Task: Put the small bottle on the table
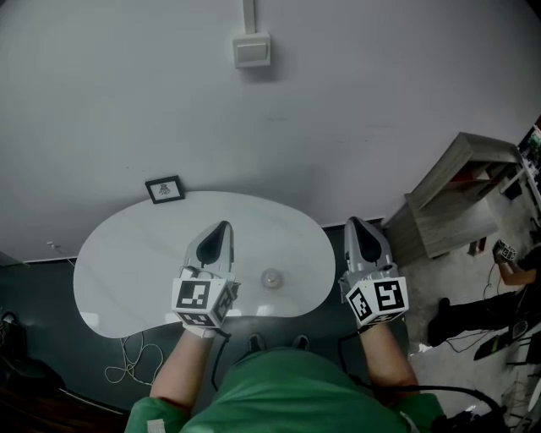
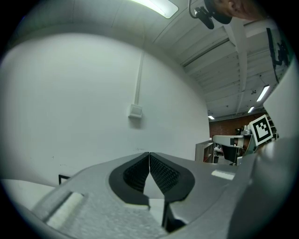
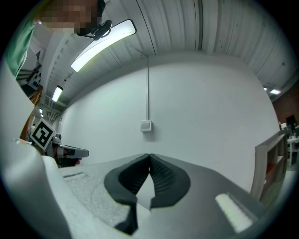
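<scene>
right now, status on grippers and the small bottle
Left gripper, right gripper: jaws shut, empty. Small bottle on the table, between them, untouched. Picture frame by far edge, clear of both.

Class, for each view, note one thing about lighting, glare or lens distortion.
Head view: dim, even light; the small bottle sits pale against the white table. Left gripper view: fisheye, black corners, ceiling lamp blown out. Right gripper view: same round vignette, strip light overexposed.

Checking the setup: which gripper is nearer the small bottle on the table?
Left. The left gripper is over the table, just left of the small bottle; the right gripper is farther, past the table's right edge.
</scene>
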Action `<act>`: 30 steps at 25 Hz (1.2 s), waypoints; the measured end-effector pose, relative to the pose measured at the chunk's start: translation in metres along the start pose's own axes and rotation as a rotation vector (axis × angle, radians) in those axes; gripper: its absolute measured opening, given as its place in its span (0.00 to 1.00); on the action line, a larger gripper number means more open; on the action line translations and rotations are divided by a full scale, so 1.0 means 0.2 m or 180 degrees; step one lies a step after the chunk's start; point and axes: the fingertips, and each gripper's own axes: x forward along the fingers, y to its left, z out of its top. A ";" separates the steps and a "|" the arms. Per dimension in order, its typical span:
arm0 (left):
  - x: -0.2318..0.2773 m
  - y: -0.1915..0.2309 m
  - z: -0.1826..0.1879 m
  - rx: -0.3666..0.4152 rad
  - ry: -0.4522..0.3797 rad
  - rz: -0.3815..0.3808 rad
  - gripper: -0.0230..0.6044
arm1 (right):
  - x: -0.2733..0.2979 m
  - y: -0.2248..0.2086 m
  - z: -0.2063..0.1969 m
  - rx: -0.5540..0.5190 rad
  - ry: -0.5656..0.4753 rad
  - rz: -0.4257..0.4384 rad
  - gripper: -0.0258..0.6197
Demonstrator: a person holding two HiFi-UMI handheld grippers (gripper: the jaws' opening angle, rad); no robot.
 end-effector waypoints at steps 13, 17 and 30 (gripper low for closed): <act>0.04 -0.01 -0.04 -0.0035 0.0070 -0.0024 0.06 | 0.03 -0.01 -0.02 -0.0134 0.0069 -0.0017 0.04; 0.04 0.00 -0.05 -0.0043 0.0089 -0.0021 0.06 | 0.03 -0.01 -0.02 -0.0152 0.0080 -0.0022 0.04; 0.02 -0.01 -0.08 -0.0023 0.0128 -0.0036 0.06 | 0.00 0.01 -0.04 -0.0132 0.0132 -0.0007 0.04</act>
